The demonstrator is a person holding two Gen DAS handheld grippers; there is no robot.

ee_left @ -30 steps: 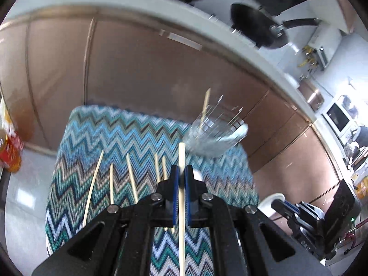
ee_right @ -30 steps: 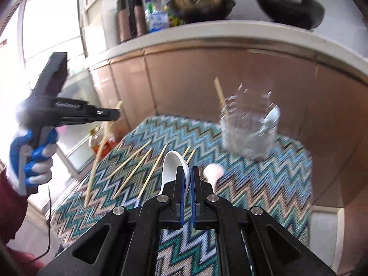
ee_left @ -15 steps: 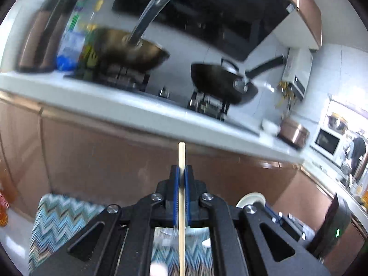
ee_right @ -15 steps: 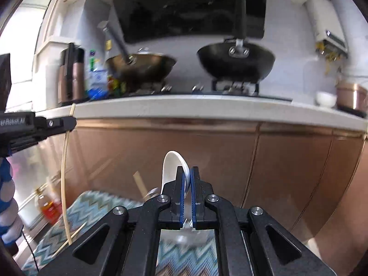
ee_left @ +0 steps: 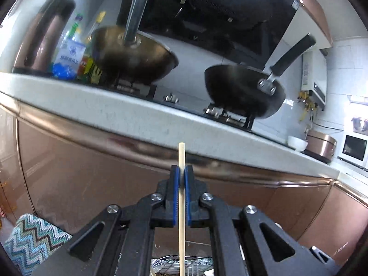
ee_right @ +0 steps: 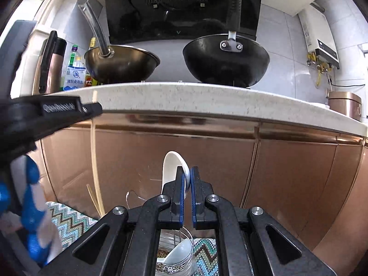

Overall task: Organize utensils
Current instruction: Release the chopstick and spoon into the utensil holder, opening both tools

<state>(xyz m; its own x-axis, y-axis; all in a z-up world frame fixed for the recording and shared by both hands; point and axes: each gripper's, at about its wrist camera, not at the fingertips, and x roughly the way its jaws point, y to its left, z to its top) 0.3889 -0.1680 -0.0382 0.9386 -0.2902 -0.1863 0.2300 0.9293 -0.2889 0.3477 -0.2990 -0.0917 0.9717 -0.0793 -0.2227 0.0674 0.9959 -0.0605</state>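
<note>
My left gripper (ee_left: 181,172) is shut on a pale wooden chopstick (ee_left: 181,218) that stands upright between its blue pads. In the right wrist view that left gripper (ee_right: 97,110) reaches in from the left, and its chopstick (ee_right: 94,161) hangs down towards the holder. My right gripper (ee_right: 188,173) is shut on a white ceramic spoon (ee_right: 171,170), bowl end up. A clear utensil holder (ee_right: 186,241) sits right below the right gripper's jaws, on the zigzag cloth (ee_right: 69,220). It holds another white spoon (ee_right: 179,253) and a leaning chopstick (ee_right: 90,194).
Copper cabinet fronts (ee_right: 287,179) stand close ahead under a speckled counter edge (ee_right: 207,96). Two woks (ee_right: 225,62) sit on the stove, with bottles and a thermos (ee_right: 51,66) at the left. A gloved hand (ee_right: 32,207) holds the left gripper.
Both grippers have tilted up and moved forward over the holder. The view swung from the cloth with loose chopsticks to the counter and stove. Chopstick and spoon stay gripped.
</note>
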